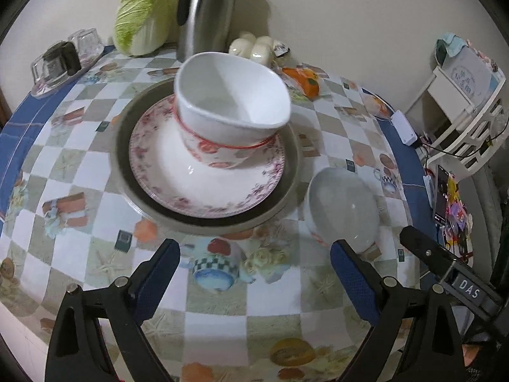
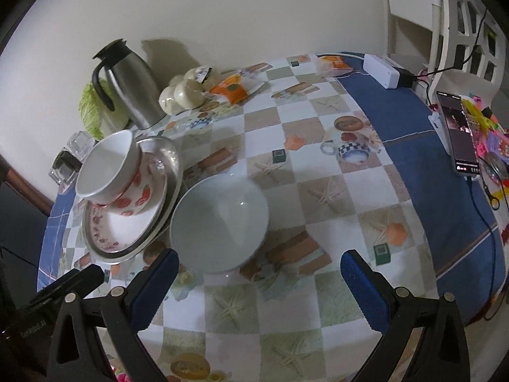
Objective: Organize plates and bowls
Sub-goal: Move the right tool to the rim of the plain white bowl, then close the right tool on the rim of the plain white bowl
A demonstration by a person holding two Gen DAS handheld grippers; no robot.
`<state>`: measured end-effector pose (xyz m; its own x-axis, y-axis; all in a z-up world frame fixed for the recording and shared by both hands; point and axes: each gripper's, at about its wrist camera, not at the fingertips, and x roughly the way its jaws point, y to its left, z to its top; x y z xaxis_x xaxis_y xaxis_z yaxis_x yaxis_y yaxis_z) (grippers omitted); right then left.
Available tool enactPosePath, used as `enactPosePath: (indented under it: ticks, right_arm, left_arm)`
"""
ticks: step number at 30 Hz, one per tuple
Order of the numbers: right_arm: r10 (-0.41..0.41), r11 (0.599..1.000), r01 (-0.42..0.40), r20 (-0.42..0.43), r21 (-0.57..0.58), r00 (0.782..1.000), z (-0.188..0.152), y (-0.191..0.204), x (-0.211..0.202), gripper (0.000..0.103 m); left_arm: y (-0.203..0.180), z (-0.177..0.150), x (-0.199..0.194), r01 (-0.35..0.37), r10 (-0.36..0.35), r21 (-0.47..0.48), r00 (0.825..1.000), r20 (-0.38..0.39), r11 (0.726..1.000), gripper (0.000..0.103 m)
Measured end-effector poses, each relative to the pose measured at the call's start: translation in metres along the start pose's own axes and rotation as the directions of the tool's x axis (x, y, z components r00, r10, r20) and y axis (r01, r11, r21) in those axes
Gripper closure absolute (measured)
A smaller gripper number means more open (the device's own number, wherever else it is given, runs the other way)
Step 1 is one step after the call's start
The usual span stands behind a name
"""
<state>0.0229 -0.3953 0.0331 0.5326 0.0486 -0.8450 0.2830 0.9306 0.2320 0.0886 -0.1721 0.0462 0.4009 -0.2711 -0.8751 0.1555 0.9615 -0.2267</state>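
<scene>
A: Left claw [image 1: 254, 264] first, what's it got?
B: Nothing. Fingers spread wide, blue pads [image 1: 157, 281] bare, hovering over the bench [image 1: 216, 324] w/ the checkered cloth. No dish between them.
A: Nearest dish to it?
B: Plain white bowl [image 1: 342, 203], upright on the cloth, just past the right-side finger, a bit to the right of the gap. Not touching.
A: And straight ahead?
B: The stack, beyond the fingertips, centre-left. Dark grey-rimmed plate [image 1: 127, 165] at the bottom, pink floral plate [image 1: 203, 187] on it, then a red-patterned bowl [image 1: 213, 156] w/ a white bowl [image 1: 232, 98] nested inside, tilted.
A: Right claw [image 2: 259, 270]?
B: Same, opened wide, gripping nothing. The plain white bowl [image 2: 219, 222] sits just ahead of it, nearer the left-side pad [image 2: 152, 286], apart from both pads as far as I can tell.
A: Stack from that side?
B: Farther left: grey-rimmed plate [image 2: 173, 172], floral plate [image 2: 127, 232], patterned bowl [image 2: 140, 191], white bowl [image 2: 108, 165] leaning in it. Plain bowl is just beside the stack's rim; touching or not, can't tell.
A: Behind all that?
B: At the wall: steel thermal jug [image 1: 206, 12], napa cabbage [image 1: 143, 16], white buns [image 1: 251, 47], orange packet [image 1: 305, 81], upturned glasses [image 1: 63, 60] far left. Phone [image 2: 458, 133] on the blue edge, right.
</scene>
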Motion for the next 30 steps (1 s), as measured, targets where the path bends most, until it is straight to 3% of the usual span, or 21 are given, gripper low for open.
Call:
enactPosePath:
  ticks: [2,8,10,22,24,30]
  right_arm:
    - [-0.011,1.0,0.011,-0.012,0.0,1.0,0.004,-0.002,0.006,0.001]
    - [-0.018,1.0,0.018,-0.065,0.0,0.998,0.008,-0.003,0.031,0.026]
    - [-0.013,1.0,0.013,-0.08,-0.004,0.997,0.008,-0.001,0.037,0.039]
    - [-0.001,1.0,0.003,-0.152,0.012,0.988,0.011,-0.001,0.073,0.081]
    - [-0.002,1.0,0.004,-0.163,0.014,0.987,0.012,-0.003,0.079,0.087]
    - [0.014,1.0,-0.01,-0.181,0.02,0.983,0.014,-0.006,0.093,0.088]
  left_arm:
    - [-0.006,0.005,0.004,-0.003,0.003,0.012,1.0,-0.009,1.0,0.009]
    - [-0.02,0.015,0.025,0.0,0.002,0.034,0.999,-0.054,0.999,0.022]
    - [-0.024,0.016,0.033,0.011,-0.008,0.04,0.997,-0.076,0.999,0.029]
    - [-0.04,0.024,0.065,0.057,-0.051,0.044,0.989,-0.135,0.997,0.057]
    - [-0.044,0.023,0.07,0.062,-0.054,0.051,0.988,-0.145,0.997,0.062]
    - [-0.05,0.018,0.094,0.048,-0.036,0.063,0.981,-0.191,0.997,0.067]
